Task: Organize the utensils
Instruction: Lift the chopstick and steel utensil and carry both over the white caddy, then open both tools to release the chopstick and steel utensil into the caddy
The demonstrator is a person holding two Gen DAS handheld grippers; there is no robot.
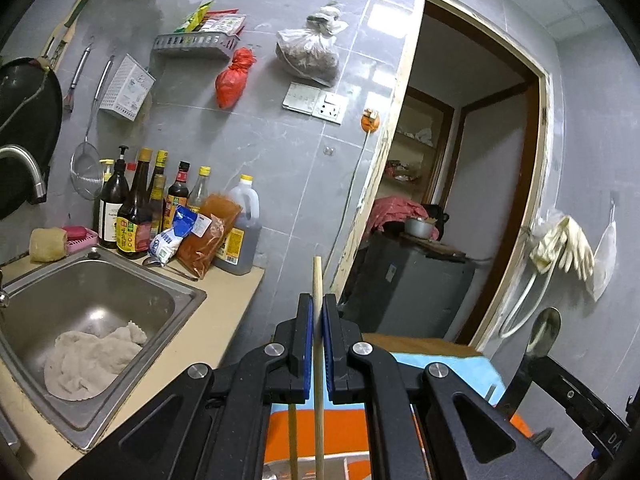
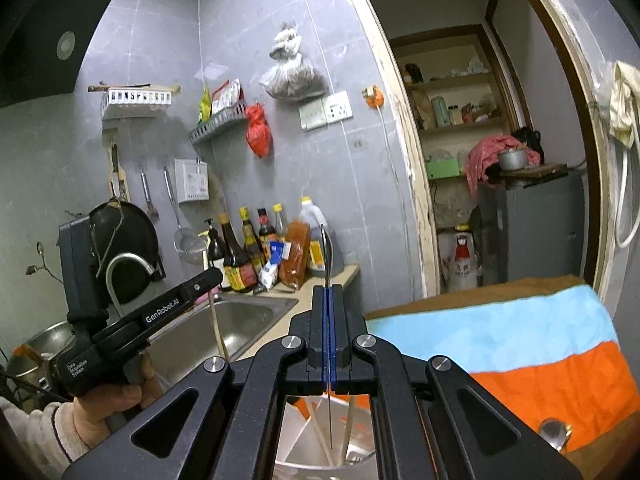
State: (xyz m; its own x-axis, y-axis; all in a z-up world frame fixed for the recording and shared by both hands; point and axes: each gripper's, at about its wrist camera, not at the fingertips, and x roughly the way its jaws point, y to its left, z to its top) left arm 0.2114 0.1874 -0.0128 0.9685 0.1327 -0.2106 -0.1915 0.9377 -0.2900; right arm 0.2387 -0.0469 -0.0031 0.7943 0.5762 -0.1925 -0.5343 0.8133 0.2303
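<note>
Left gripper (image 1: 319,344) clamps chopstick (image 1: 317,280); right gripper (image 2: 329,320) clamps spoon (image 2: 327,252).

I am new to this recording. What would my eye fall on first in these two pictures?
First, the two utensils held upright: the left gripper is shut on a wooden chopstick, and the right gripper is shut on a metal spoon. Behind them, a red bag hangs on the grey wall above the sauce bottles beside the sink.

Grey tiled kitchen wall (image 1: 280,152), steel sink (image 1: 100,292), open doorway (image 1: 472,160).
</note>
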